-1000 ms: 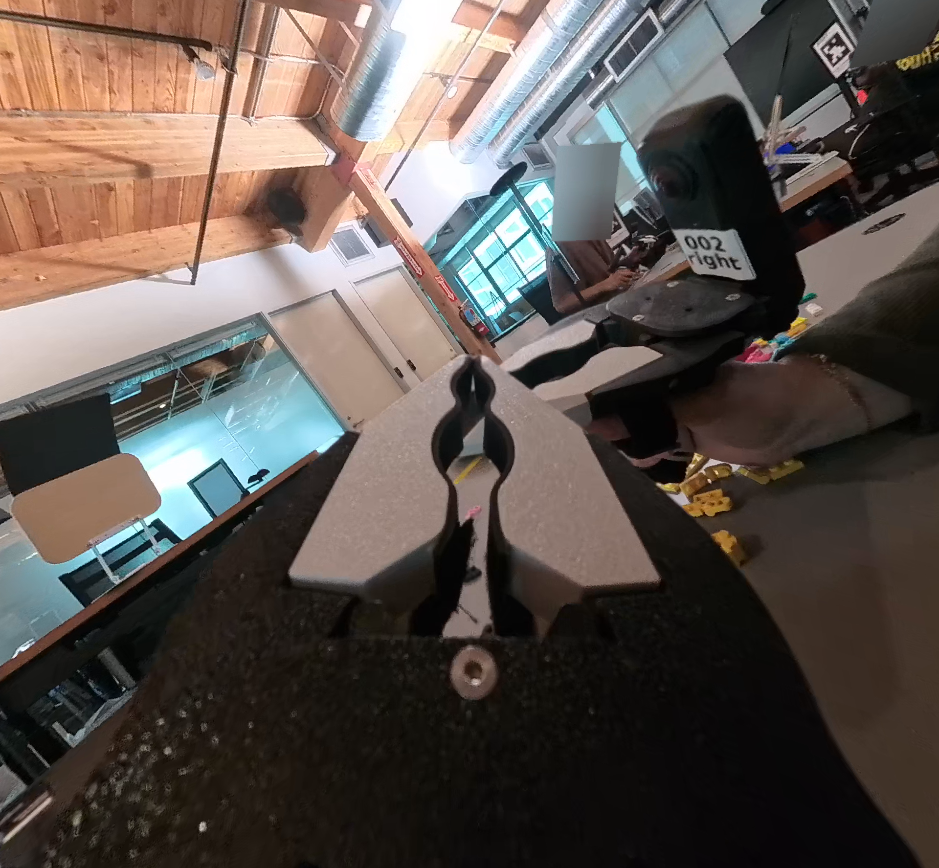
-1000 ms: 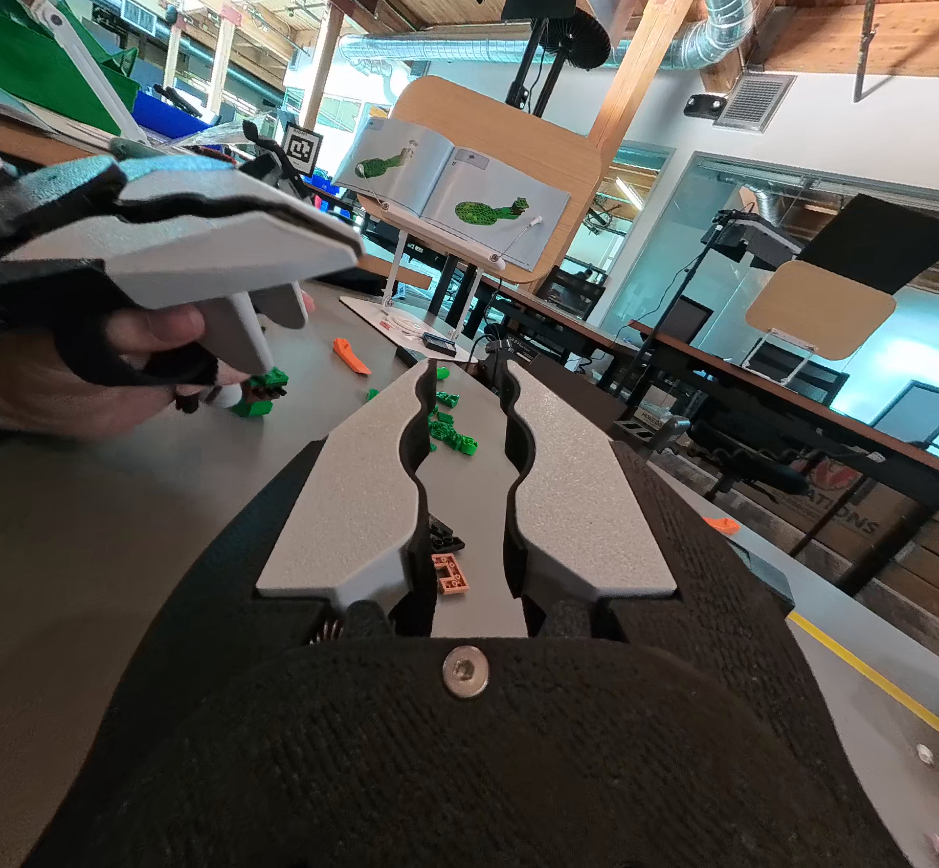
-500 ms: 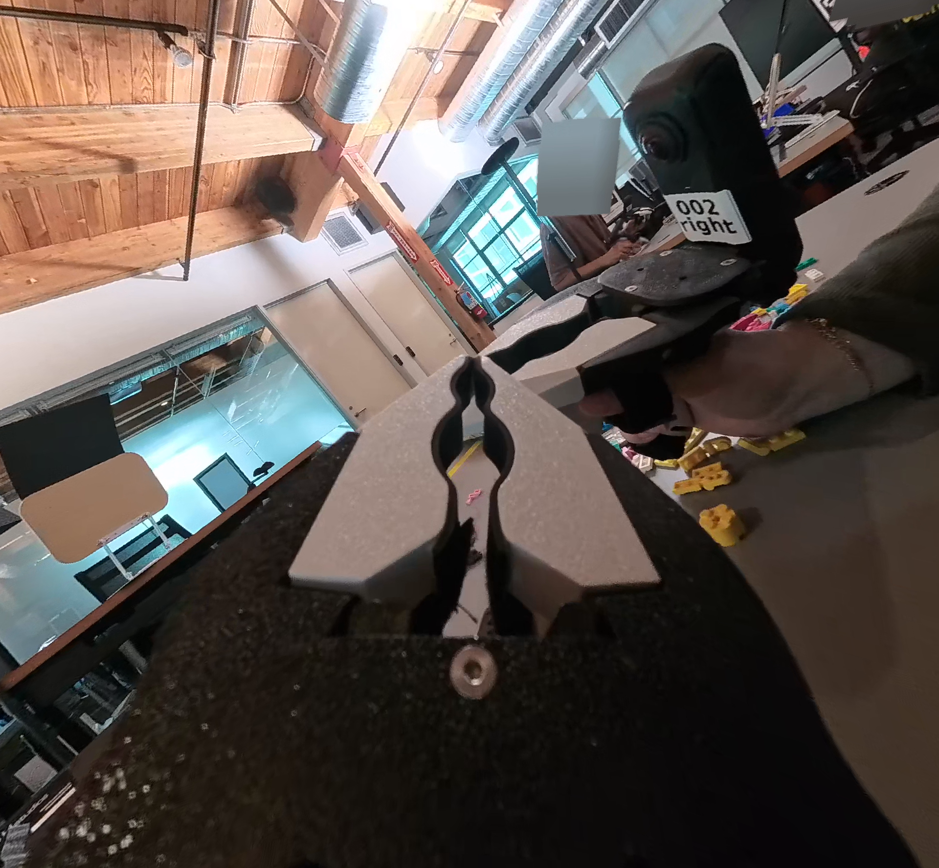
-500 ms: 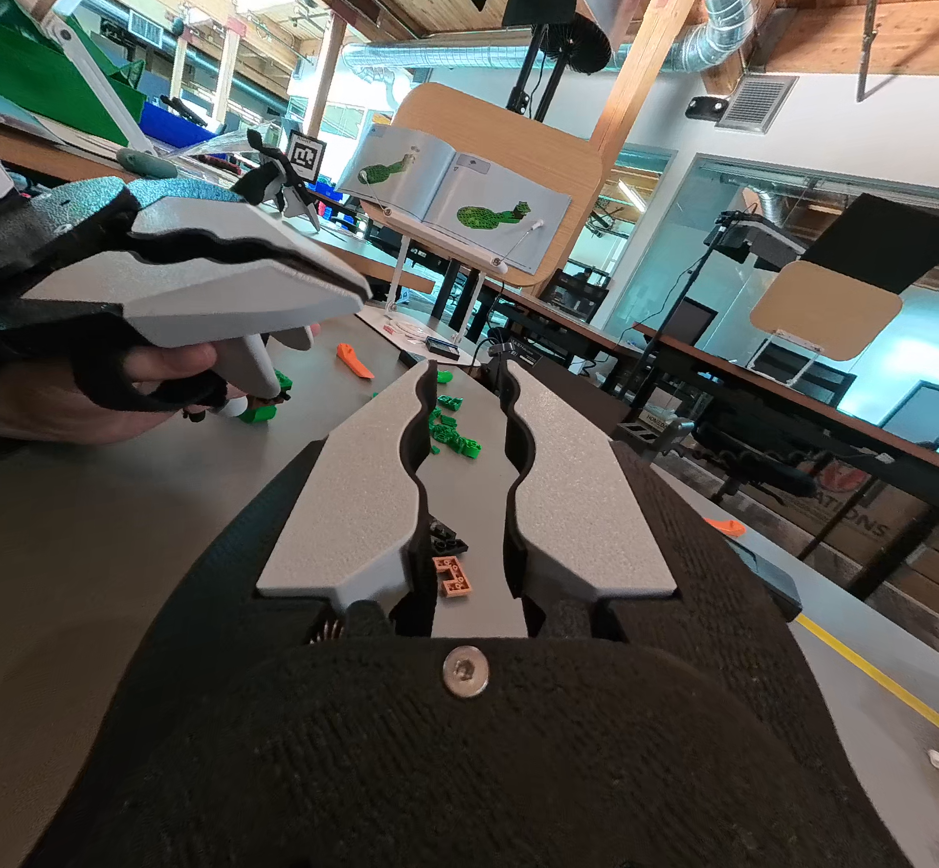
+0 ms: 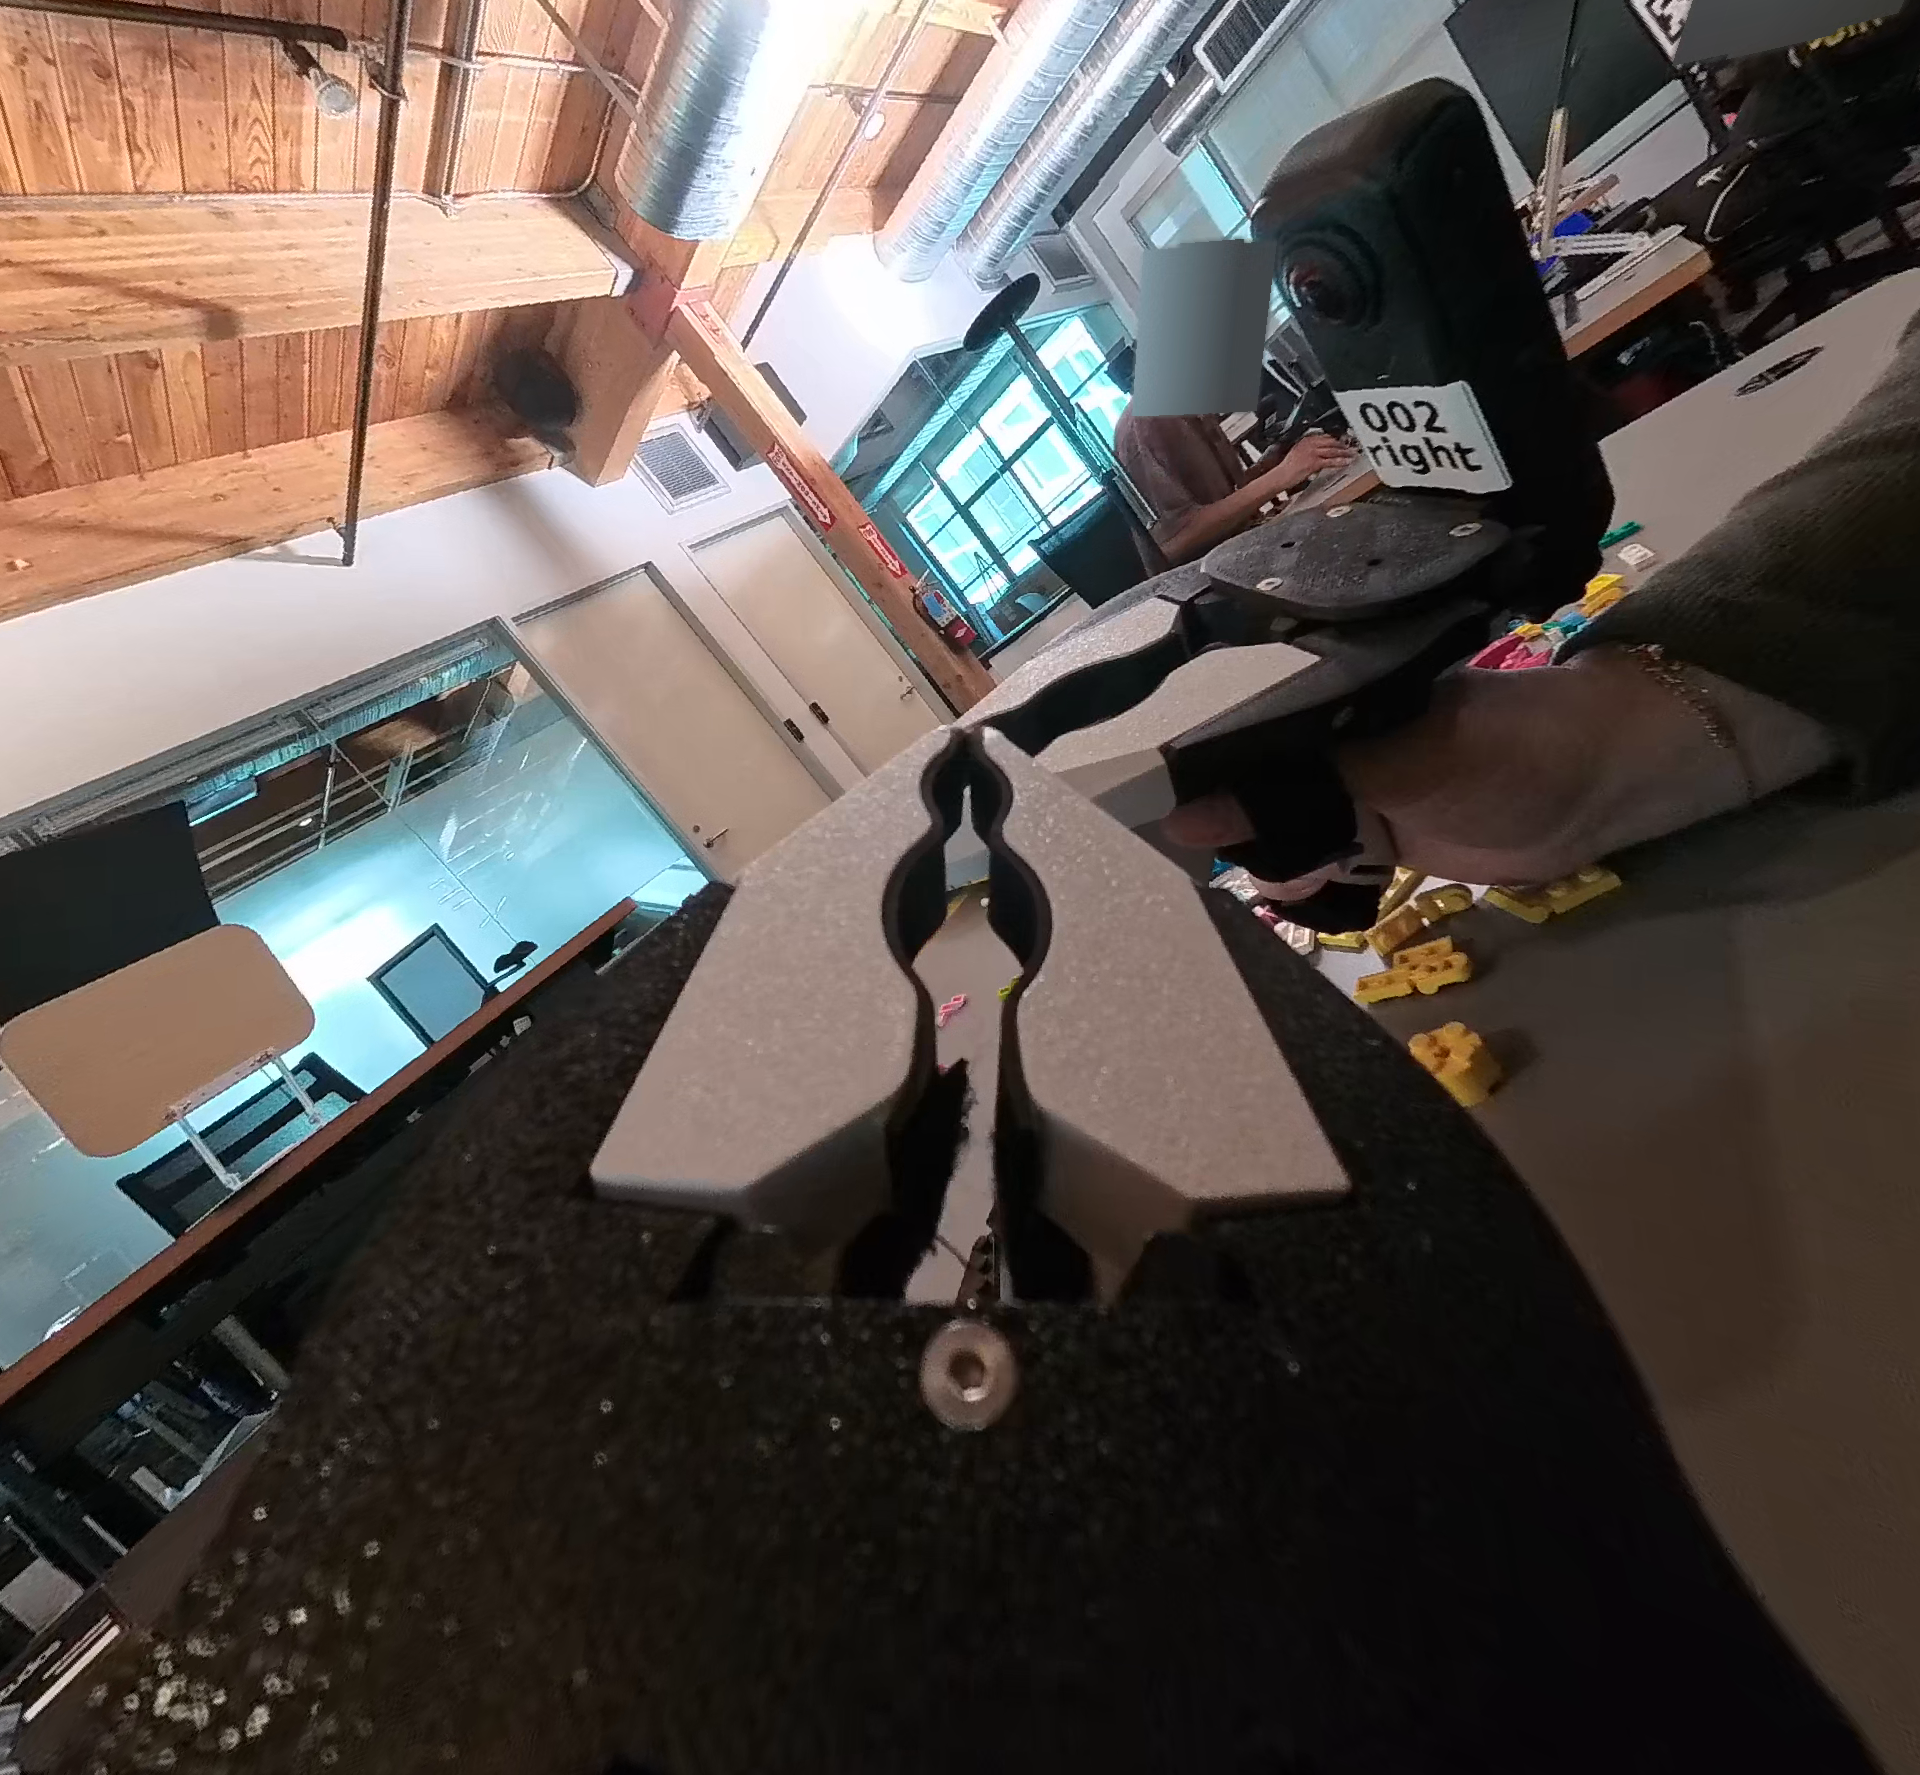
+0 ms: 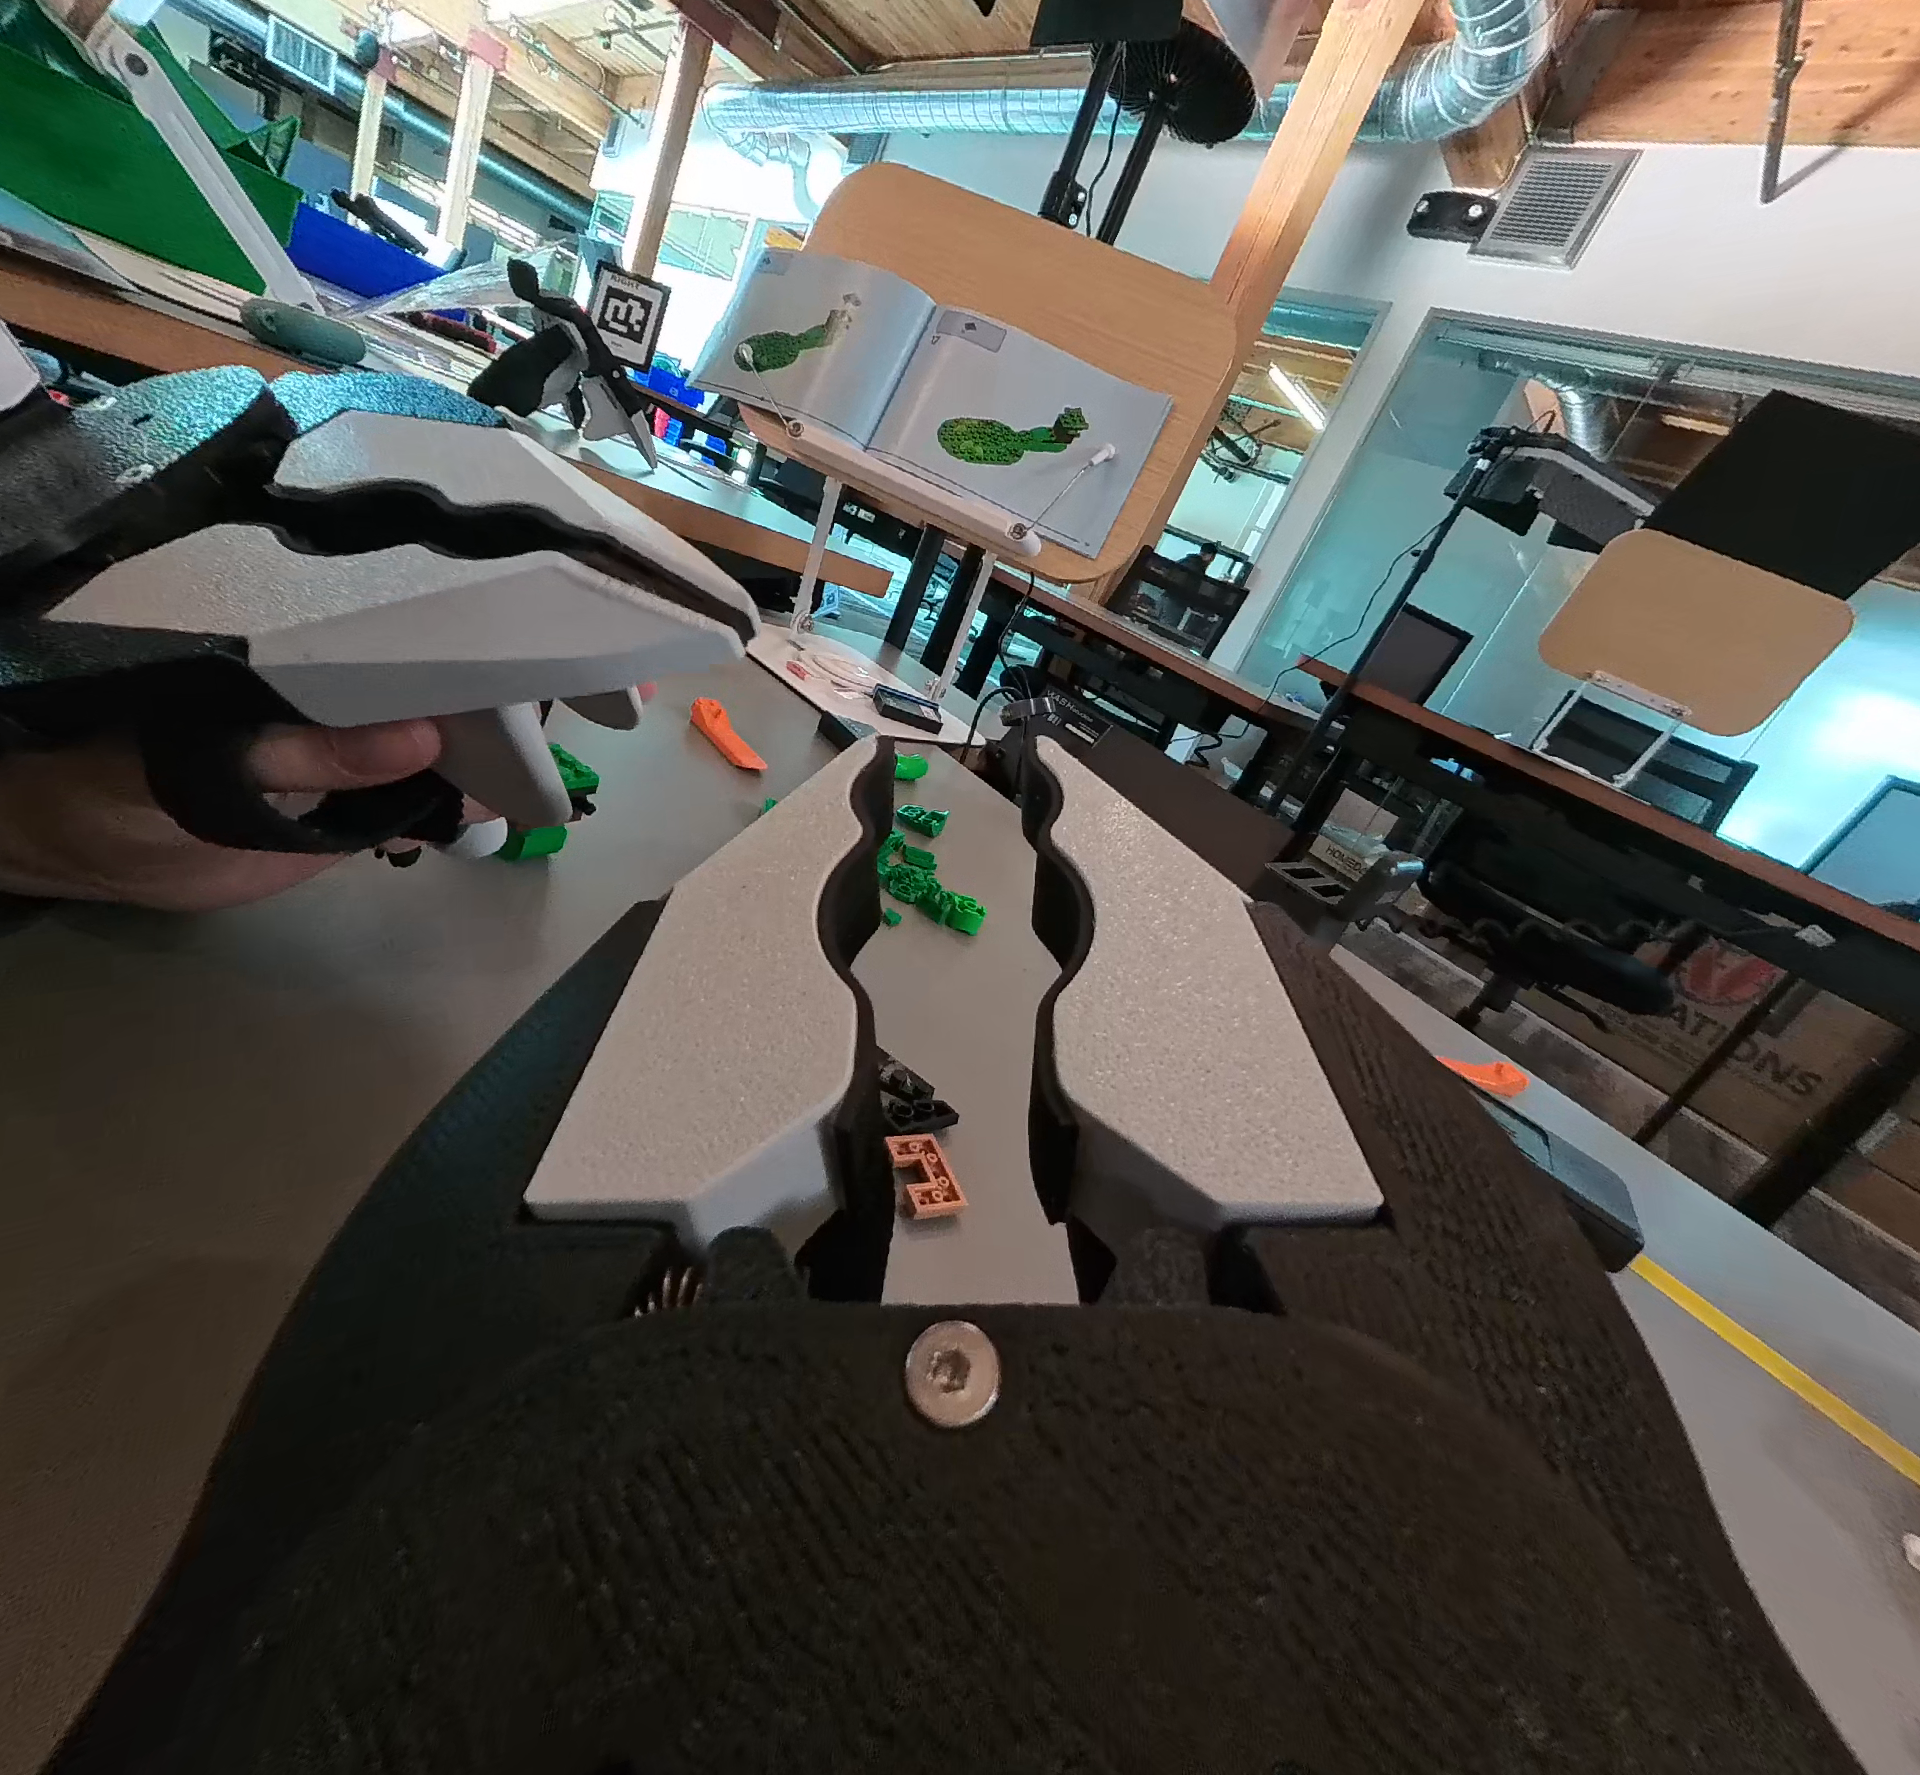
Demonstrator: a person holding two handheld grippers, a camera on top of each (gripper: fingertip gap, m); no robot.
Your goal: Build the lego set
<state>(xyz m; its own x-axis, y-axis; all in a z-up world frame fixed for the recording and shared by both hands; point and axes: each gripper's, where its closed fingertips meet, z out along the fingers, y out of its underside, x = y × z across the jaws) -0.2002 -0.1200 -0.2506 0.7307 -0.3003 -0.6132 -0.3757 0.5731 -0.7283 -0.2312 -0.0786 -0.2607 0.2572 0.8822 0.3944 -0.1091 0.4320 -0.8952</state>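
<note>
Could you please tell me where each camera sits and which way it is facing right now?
Left wrist view: on the left tongs, tilted up at the ceiling; shows the right tongs and hand.
Right wrist view: on the right tongs, facing the green bricks and booklet.
Shared: the table and the other tongs.

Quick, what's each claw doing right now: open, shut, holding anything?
Left claw: shut, tips touching, nothing visible between them.
Right claw: open, empty, green bricks on the table ahead.
</note>
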